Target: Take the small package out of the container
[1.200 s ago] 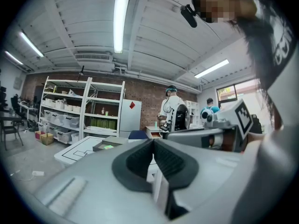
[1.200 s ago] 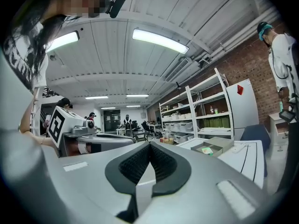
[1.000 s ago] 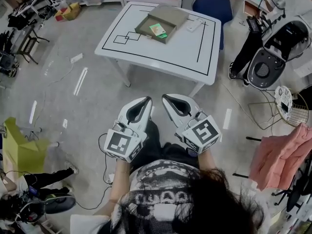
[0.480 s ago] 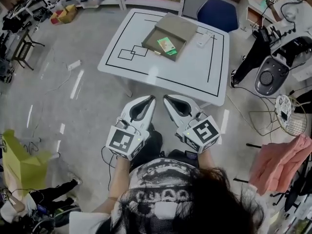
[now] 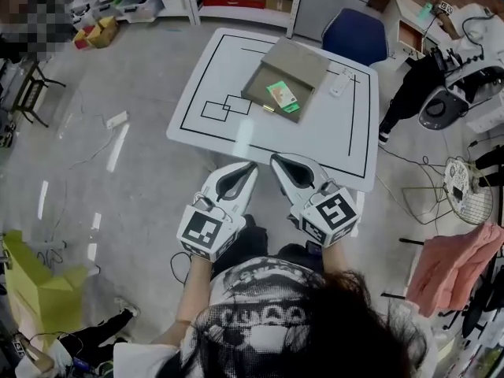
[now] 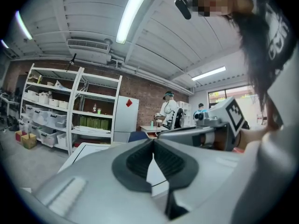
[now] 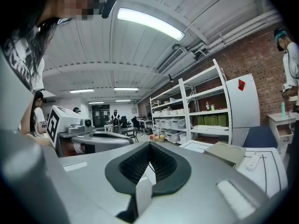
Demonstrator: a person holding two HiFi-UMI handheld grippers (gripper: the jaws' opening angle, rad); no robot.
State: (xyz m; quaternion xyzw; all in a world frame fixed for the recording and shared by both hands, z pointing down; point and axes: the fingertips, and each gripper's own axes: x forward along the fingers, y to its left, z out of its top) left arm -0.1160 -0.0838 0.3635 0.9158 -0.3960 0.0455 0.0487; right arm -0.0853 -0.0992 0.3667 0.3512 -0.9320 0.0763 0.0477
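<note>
Green small package (image 5: 282,96) in the tan container (image 5: 258,87), white table (image 5: 315,136).
Left gripper (image 5: 251,167) and right gripper (image 5: 275,159) are both closed on nothing (tips together), side by side; the package lies well ahead of them.

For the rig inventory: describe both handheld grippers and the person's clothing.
Left gripper and right gripper: pale grey moulded shells, black ribbed pads lining the tongs, a white cube with black square markers at each rear. The person wears a black-and-white printed top.

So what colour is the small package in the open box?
The small package is mostly green; head view shows it best.
</note>
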